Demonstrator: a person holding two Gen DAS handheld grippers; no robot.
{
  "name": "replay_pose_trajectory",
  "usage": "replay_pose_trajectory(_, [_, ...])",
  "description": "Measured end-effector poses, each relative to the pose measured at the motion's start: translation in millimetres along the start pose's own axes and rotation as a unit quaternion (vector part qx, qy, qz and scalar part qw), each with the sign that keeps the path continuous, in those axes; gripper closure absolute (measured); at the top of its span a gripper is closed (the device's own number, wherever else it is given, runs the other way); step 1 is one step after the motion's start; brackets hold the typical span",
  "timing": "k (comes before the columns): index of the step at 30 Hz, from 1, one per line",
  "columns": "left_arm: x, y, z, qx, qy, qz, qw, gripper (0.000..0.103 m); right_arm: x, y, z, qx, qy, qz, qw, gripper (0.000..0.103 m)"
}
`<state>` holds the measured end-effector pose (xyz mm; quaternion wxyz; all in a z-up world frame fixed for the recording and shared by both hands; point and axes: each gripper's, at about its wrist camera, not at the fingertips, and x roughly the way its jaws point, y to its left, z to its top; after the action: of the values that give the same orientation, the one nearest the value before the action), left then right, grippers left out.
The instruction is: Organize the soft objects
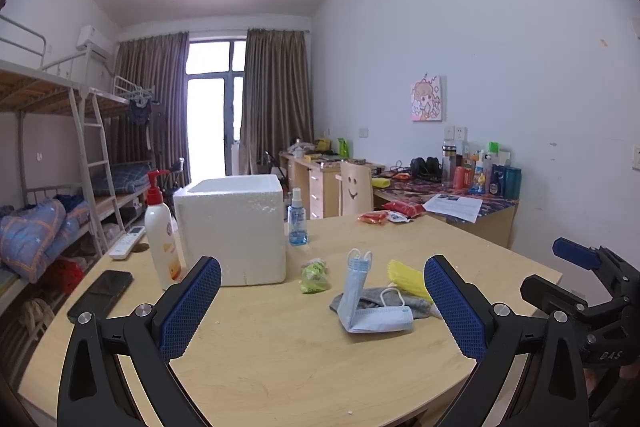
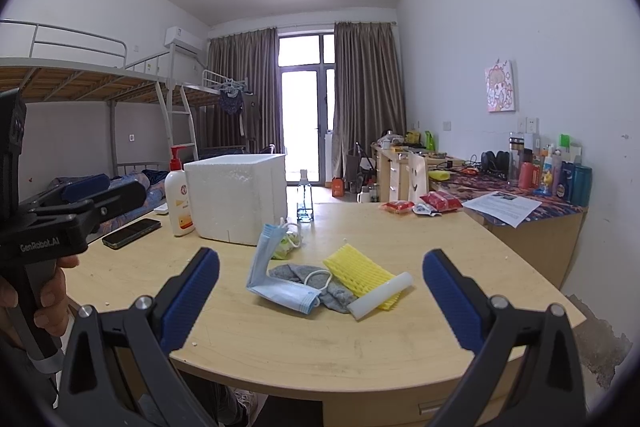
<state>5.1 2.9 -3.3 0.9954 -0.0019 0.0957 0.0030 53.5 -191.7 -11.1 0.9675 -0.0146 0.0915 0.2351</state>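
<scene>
Grippers both up off the surface (image 2: 360, 347), nothing in them. My left gripper (image 1: 322, 301) has its pads spread wide, my right gripper (image 2: 320, 291) the same. Soft stuff sits in a loose heap between them: blue mask (image 2: 280, 279) half folded upright, grey sock (image 2: 298, 273) under it, yellow foam net (image 2: 358, 277) touching the sock, white foam tube (image 2: 380, 295) lying across the net. Green bag (image 1: 314, 275) sits just beside the heap, toward the foam box (image 1: 234, 231).

My guess, that box is where these go. I'd start with the mask, since it's on top; pinch the flat lower half, not the ear loops, or the loop drags the sock along. Come in low and level, close gently, lift straight.

Room looks good: open surface in front of the heap and a clear lane to the box. Watch the lotion bottle (image 1: 162, 231) and spray bottle (image 1: 297, 217) flanking the box; both could tip easily. The heap sits near the curved front edge, so no sweeping toward me.
</scene>
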Motion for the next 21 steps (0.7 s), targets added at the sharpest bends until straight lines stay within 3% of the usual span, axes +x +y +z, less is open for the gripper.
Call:
replay_pose_trajectory(8, [13.1, -1.3, -4.7, 0.009, 0.023, -0.008, 0.9996, 0.001, 16.9, -10.8, -0.3, 0.010, 0.025, -0.007, 1.000, 0.000])
replay_pose_trajectory(21, [69.0, -8.4, -20.8, 0.031, 0.093, -0.025, 0.9949, 0.001, 58.9, -30.9, -13.1, 0.016, 0.080, -0.015, 0.997, 0.000])
